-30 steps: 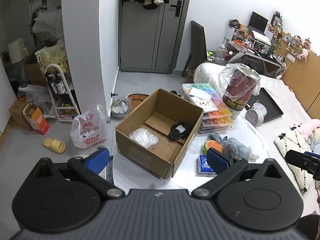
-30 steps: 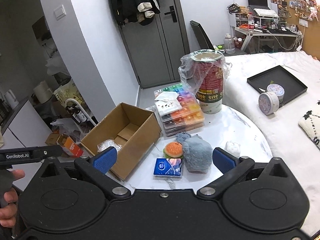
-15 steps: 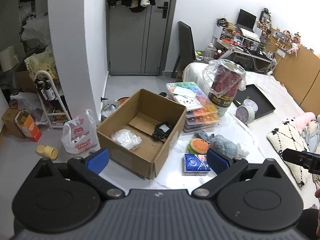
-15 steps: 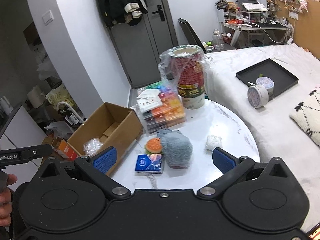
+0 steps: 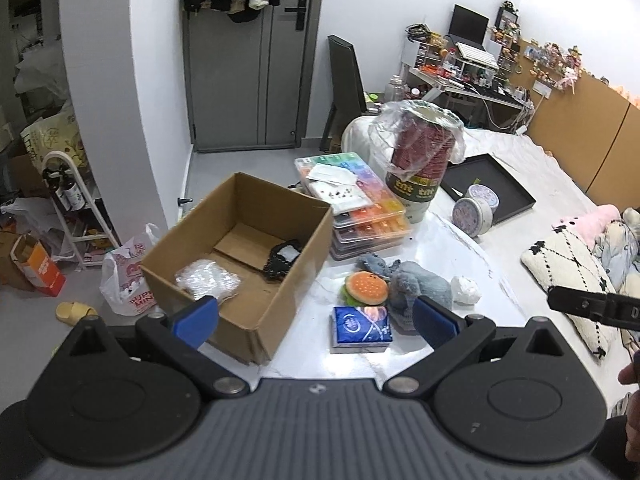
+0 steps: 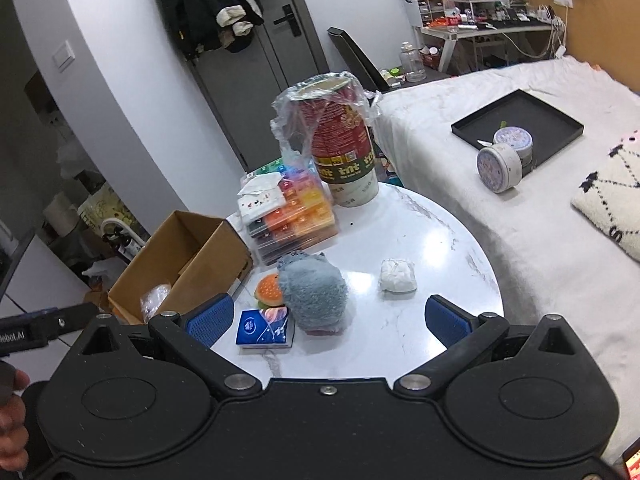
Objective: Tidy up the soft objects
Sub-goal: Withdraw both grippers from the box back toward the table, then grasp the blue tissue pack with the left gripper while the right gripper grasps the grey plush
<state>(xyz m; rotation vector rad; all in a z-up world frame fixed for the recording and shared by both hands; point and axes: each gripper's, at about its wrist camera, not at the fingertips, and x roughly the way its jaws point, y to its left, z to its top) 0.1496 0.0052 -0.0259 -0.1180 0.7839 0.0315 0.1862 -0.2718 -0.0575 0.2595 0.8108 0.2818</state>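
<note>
Hovering above a round white table (image 6: 432,240), the left gripper (image 5: 316,316) has its blue pads spread wide, holding nothing, over an open cardboard box (image 5: 256,240) at the table's left. Beside the box lie a burger toy (image 5: 366,288), a blue tissue pack (image 5: 362,324), a grey plush (image 6: 312,292) and a white wad (image 6: 397,276). The right gripper (image 6: 328,316) is equally wide apart, empty.

"tnt" on the big cup (image 6: 347,168) beyond the jaws; left gripper's bar (image 6: 24,330) reads "ebot.ai".
</note>
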